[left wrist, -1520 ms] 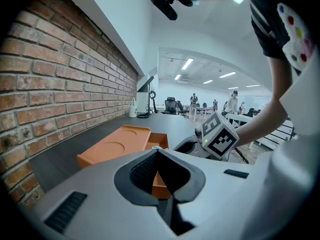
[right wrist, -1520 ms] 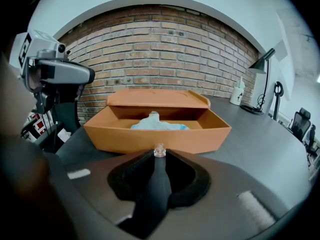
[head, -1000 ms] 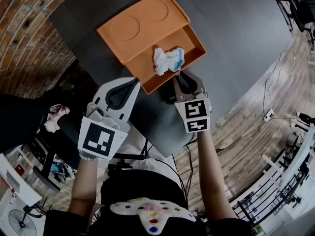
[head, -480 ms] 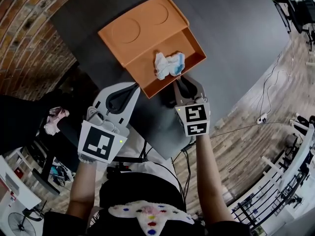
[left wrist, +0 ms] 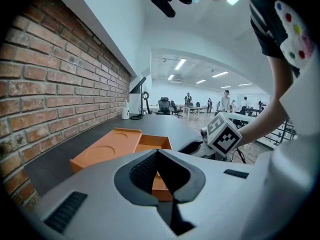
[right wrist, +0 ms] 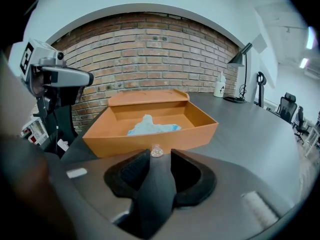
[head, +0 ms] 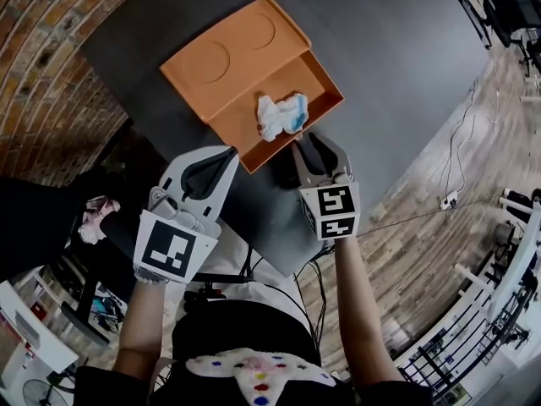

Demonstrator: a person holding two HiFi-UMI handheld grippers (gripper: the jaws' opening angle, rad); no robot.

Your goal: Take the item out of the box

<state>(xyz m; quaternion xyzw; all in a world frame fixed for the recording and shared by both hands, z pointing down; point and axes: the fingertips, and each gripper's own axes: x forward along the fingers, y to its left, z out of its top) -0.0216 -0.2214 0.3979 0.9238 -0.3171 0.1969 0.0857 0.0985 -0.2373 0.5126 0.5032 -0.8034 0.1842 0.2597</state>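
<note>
Nearest stands the person, both forearms stretched out over the near edge of a dark grey table top (head: 389,49), a tool in each hand. The left gripper (head: 226,151) is closed right up, its two black pads meeting at the tip with nothing caught between them (left wrist: 157,153); it hangs just short of the near left corner of the box, not touching it. The right gripper (head: 314,139) has just been opening its jaws and they now stand wide, with nothing between them but a dark wedge of table (right wrist: 157,157); it points slightly downward at the near wall of the box, close to it but apart. Just beyond both tools sits the shallow orange rectangular box (head: 243,123), open, set askew on the table so that one corner points toward the person. Inside it, on the floor of the box and toward its right half, lies the crumpled white and pale-blue cloth (head: 281,114), loose and untouched by either tool; from the right gripper's side it shows as a soft heap behind the near wall (right wrist: 150,125). On the far left side of the box rests its flat orange lid with two round recesses (head: 224,53). Farther left rises a red brick wall (head: 42,57).
</note>
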